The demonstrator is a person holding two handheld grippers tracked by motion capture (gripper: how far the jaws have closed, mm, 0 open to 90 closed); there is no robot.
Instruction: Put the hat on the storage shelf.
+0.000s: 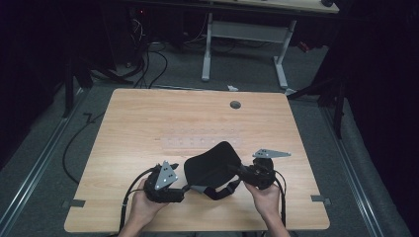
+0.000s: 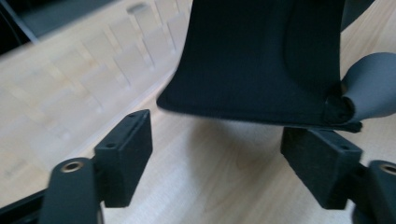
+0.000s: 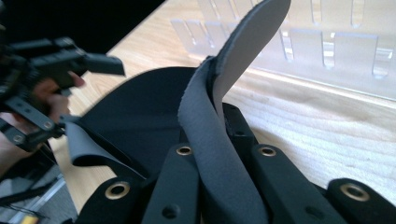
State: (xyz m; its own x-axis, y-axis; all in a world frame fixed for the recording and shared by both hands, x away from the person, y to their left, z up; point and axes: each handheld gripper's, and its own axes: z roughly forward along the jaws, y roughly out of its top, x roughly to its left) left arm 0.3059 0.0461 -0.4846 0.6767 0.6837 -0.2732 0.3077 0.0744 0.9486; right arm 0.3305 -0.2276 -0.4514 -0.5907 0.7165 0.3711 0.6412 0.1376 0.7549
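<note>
**Black pad lifted off the table by its strap**

In the high view, a person's two hands are coming in from the near edge of the wooden table (image 1: 148, 123). The left gripper (image 1: 184, 189) is sitting just beside the near left corner of a black pad (image 1: 212, 163), while the right gripper (image 1: 234, 170) is meeting the pad's right side. A grey strap (image 1: 217, 190) is hanging in a loop under the pad's near edge, between the two grippers. The pad is sitting over the near middle of the table, tilted up toward the far side.

In the left gripper view, the left gripper (image 2: 217, 158) is standing with its jaws spread wide, nothing pressing between them. The black pad (image 2: 261, 60) is hanging just above and beyond the jaws, its lower edge clear of the table (image 2: 210, 186), casting a soft shadow there. The rolled end of the grey strap (image 2: 371, 88) is lying at the pad's right corner, just above the right jaw.

In the right gripper view, the right gripper (image 3: 219, 140) is pinching the grey strap (image 3: 210, 135), its jaws pressed tight on either side of it. The strap is rising upright and curling past the jaws. The black pad (image 3: 135, 121) is spreading to the left, and the left gripper (image 3: 105, 65) is showing farther off beside it.
</note>
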